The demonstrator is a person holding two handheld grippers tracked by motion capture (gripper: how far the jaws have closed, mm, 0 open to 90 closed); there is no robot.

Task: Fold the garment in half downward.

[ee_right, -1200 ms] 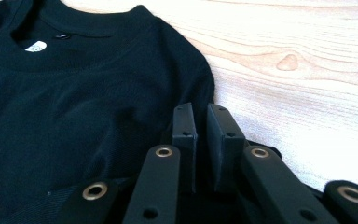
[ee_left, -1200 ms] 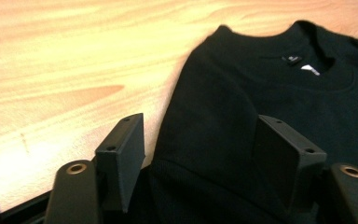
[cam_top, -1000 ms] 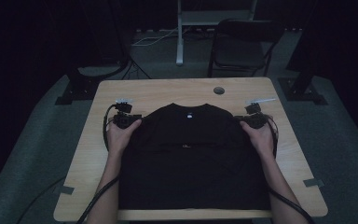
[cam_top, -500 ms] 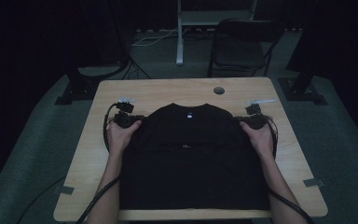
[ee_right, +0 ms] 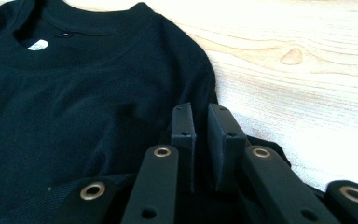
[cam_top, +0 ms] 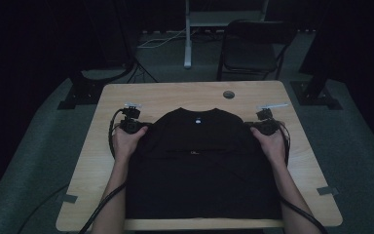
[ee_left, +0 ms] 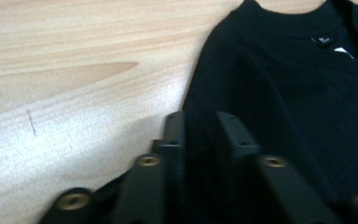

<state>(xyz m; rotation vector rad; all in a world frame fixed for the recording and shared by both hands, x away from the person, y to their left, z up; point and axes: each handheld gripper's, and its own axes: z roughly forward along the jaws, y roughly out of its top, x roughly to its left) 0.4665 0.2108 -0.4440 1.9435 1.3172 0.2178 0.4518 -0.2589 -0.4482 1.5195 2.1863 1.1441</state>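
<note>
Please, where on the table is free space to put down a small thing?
The bare table is widest in the strip beyond the shirt collar, near the round hole. Narrower strips run outside each gripper, left and right. The middle and the near edge are crowded: the shirt covers them.

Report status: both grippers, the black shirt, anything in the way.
Left gripper shut on black shirt at its left shoulder. Right gripper shut on the right shoulder. Shirt flat on table, collar far side. Nothing obstructing.
</note>
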